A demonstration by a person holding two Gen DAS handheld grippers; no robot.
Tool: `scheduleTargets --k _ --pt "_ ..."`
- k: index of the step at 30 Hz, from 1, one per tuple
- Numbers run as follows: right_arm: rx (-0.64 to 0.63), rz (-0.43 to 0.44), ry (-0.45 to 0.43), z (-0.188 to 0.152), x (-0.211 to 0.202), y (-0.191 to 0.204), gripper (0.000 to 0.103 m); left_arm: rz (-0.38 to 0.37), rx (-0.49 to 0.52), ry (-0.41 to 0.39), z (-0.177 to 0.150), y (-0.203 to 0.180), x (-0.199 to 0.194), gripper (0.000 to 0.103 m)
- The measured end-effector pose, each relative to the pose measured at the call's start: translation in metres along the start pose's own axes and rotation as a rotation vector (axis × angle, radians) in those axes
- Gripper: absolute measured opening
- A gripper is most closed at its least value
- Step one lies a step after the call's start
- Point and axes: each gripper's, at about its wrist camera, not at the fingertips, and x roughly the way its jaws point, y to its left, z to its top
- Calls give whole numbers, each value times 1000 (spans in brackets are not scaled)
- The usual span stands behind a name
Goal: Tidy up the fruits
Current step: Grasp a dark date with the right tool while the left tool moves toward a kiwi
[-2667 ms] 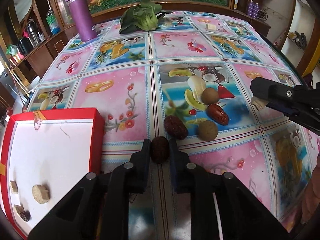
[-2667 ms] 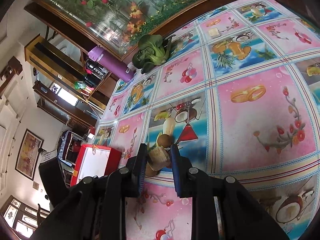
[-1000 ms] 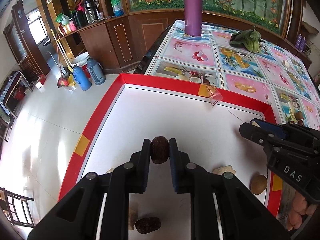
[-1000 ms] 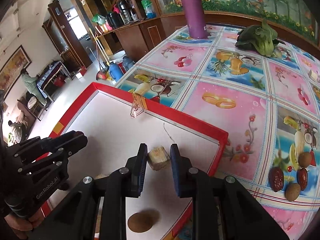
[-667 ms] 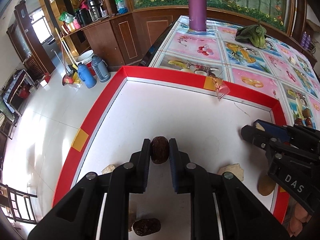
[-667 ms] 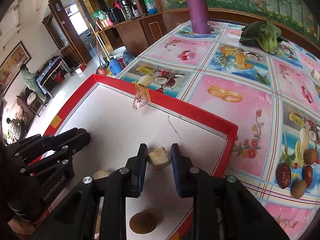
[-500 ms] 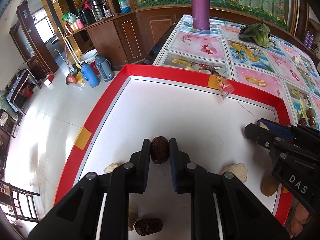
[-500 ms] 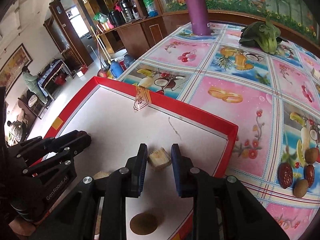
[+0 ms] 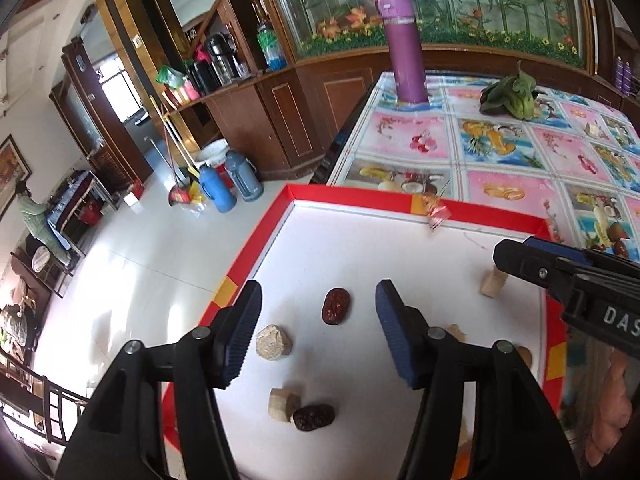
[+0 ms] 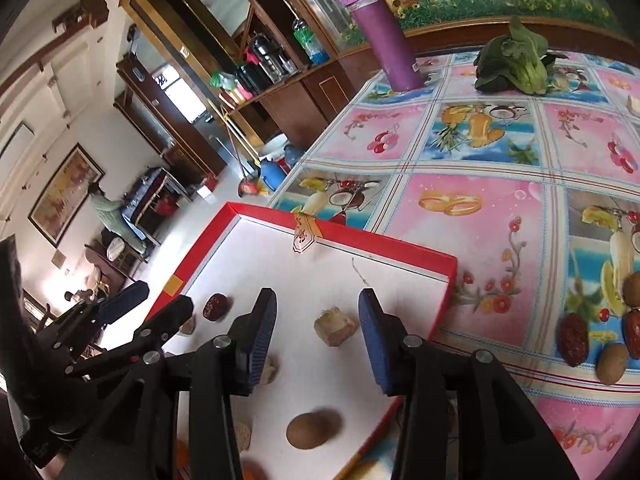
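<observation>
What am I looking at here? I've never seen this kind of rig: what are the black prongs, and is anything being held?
The prongs are two hand-held grippers, each with a camera looking along its fingers. In the left camera's picture, the left gripper stands open over a red-rimmed box, with a red date lying inside between its fingers. In the right camera's picture, the right gripper is also open above a tan cube-shaped piece; a kiwi lies nearer. Neither holds anything. More dates and kiwis wait on the patterned tablecloth.
</observation>
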Motion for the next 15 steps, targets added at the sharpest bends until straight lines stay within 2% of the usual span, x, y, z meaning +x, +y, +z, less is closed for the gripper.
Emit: scheduleTargets --k 10,15 --pt "35 -17 -111 -4 -60 -36 44 -21 41 -107 3 -40 -58 77" --pt "69 -57 -163 -3 -91 -69 45 -40 100 -122 8 -70 -72 78"
